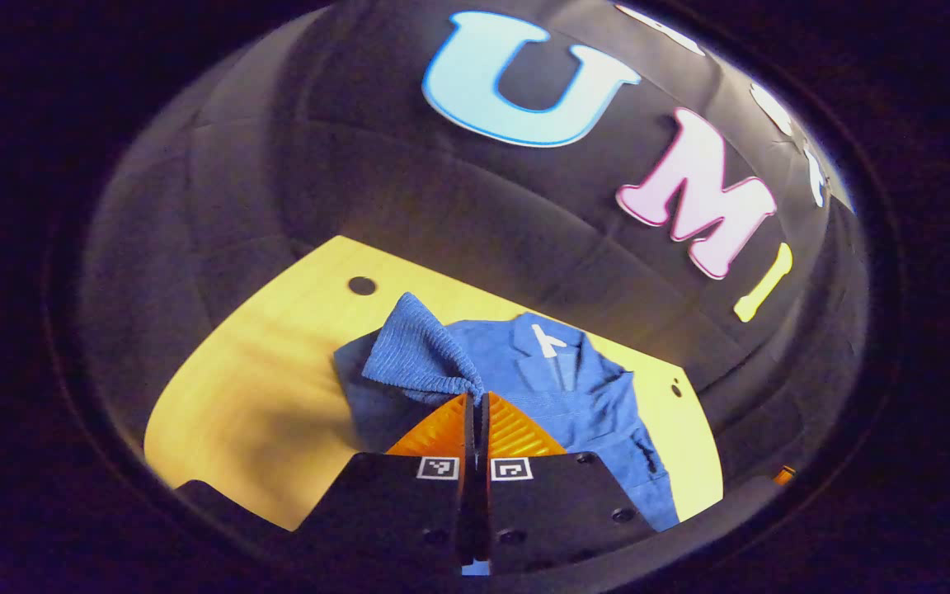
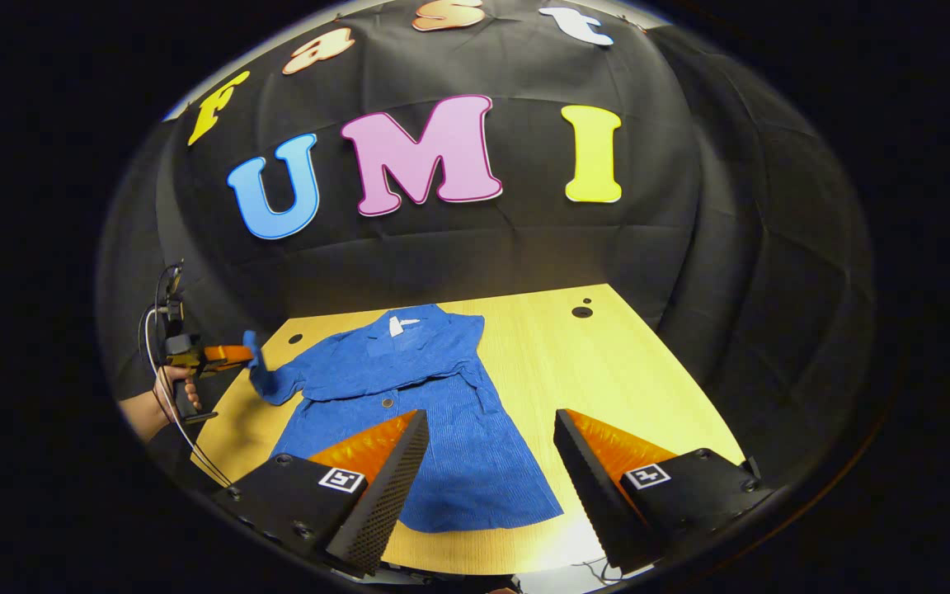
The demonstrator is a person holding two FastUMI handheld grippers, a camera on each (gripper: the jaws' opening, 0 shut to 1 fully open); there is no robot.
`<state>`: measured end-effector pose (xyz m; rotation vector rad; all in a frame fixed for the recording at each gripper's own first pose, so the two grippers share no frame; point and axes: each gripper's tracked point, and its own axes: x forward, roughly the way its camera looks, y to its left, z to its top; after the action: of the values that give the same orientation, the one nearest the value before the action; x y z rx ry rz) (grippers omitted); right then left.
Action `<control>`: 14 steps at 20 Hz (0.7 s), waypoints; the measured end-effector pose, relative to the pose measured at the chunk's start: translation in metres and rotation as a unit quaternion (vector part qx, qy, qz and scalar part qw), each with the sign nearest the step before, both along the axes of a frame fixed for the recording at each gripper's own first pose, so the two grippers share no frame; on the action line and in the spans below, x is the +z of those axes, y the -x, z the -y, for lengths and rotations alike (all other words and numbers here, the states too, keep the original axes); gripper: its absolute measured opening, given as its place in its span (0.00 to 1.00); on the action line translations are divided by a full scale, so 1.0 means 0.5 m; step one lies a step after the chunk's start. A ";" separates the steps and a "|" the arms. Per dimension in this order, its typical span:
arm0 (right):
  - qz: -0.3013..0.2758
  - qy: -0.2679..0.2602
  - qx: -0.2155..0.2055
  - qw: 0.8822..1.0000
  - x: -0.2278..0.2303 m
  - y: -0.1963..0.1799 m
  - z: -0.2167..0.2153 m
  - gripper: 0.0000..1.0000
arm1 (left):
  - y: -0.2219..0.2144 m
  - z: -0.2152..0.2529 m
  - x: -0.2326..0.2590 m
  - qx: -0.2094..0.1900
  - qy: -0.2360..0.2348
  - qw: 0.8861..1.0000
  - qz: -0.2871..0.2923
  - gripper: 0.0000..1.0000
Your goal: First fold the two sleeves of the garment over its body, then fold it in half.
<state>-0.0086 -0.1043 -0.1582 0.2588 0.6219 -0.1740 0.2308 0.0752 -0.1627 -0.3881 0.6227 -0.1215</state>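
Between the pressed-together fingers of our left tool [image 1: 475, 404] we pinch one sleeve [image 1: 417, 355] lifted off the table [image 2: 607, 371], its fold unfinished, while ahead of our spread right tool [image 2: 487, 462] the garment [image 2: 434, 412] lies unhalved.

— Warm overhead light falls on the pale yellow wooden table [image 2: 607, 363]; the black cloth wall [image 2: 731, 247] stays dim.

— Fisheye bending curves every edge; the left gripper view looks slightly soft, with a shadow on the tabletop's left.
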 end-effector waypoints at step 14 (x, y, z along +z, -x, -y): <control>-0.039 -0.007 -0.023 0.999 -0.087 0.026 0.109 0.98 | -0.169 0.526 -0.011 -0.130 0.038 0.991 -0.005 0.85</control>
<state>-0.0214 -0.1590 -0.2017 0.2816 0.6951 -0.2254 0.3152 -0.1880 -0.1683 -0.3796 0.6786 -0.3930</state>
